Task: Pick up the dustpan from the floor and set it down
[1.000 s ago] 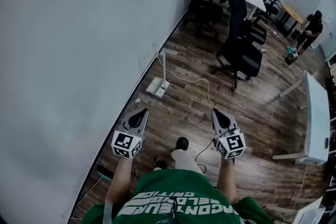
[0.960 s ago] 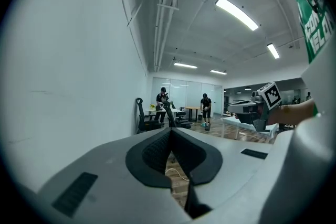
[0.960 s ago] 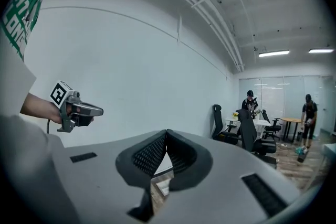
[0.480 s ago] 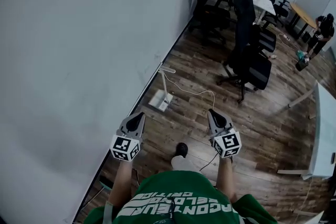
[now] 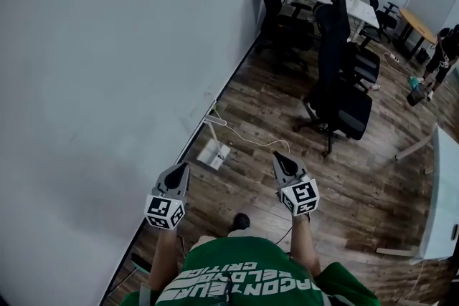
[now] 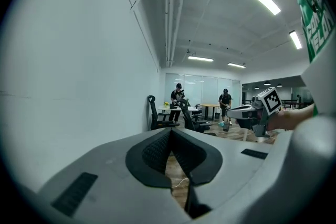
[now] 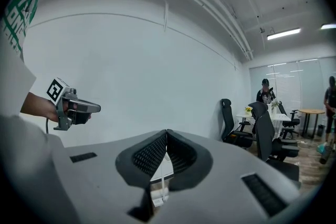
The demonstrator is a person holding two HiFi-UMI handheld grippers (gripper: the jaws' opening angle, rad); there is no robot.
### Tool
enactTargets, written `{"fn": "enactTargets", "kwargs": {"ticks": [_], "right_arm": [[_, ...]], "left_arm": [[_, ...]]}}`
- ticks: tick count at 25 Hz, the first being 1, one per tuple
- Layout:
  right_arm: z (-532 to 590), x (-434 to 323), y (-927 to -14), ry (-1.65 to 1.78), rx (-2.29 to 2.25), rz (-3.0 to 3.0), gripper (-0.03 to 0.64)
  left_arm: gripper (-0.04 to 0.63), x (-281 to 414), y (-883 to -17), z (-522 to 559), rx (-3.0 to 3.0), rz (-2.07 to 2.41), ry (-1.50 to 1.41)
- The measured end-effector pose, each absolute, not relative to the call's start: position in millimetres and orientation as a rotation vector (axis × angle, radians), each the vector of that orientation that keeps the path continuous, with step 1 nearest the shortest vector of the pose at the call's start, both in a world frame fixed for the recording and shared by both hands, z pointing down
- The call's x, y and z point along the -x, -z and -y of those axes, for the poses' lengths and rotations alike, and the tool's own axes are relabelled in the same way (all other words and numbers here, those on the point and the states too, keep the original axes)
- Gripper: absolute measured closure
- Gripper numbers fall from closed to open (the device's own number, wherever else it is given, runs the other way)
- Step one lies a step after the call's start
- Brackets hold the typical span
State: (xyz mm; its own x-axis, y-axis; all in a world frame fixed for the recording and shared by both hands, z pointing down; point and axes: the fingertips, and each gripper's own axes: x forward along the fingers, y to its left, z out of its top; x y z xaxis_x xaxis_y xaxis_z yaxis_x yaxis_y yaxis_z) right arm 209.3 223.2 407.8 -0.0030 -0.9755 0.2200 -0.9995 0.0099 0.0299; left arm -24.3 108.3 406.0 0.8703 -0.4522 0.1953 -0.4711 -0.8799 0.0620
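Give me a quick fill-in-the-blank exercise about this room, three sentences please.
The jaws of the left gripper and the right gripper are both ____.
The white wall runs along the person's ____ side.
The nearest office chair on the wooden floor is ____ in colour.
Missing words: shut; left; black.
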Motion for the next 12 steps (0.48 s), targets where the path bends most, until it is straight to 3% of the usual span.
{"fn": "enactTargets", "kwargs": {"ticks": [12], "right_arm": [[-166.3, -212.4, -447.4, -0.333, -2.027, 2.141, 0.607]], "left_arm": [[0.600, -4.6, -438.8, -60.7, -2.881, 0.670, -0.328]]}}
